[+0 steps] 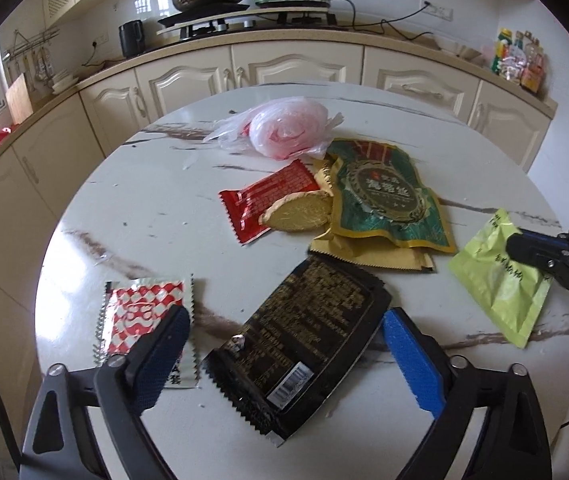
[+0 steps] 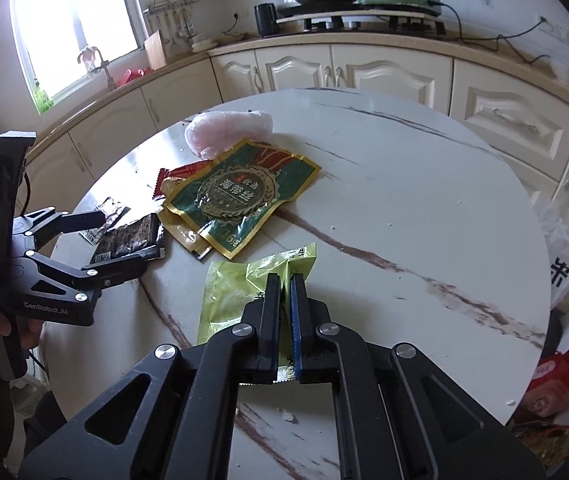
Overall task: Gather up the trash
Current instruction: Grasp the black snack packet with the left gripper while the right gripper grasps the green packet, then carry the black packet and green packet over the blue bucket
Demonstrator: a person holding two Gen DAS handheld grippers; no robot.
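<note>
Wrappers scattered mid-frame on the marble table [image 1: 132,216], all light, thin, crinkly film; pinch an edge. Green pouch [image 1: 380,196], upper right of centre, reads "海带丝". Black wrapper [image 1: 304,344] lies between wide-open left gripper [image 1: 284,344] pads, untouched. Right gripper [image 2: 284,280] clamped on yellow-green sachet [image 2: 236,296]; "GenRobot.AI" on the left tool's body.

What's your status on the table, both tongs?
Right tongs shut on yellow-green wrapper. Left tongs open, straddling black wrapper, not gripping. Four more wrappers and a plastic bag left on table; nothing blocking.
</note>
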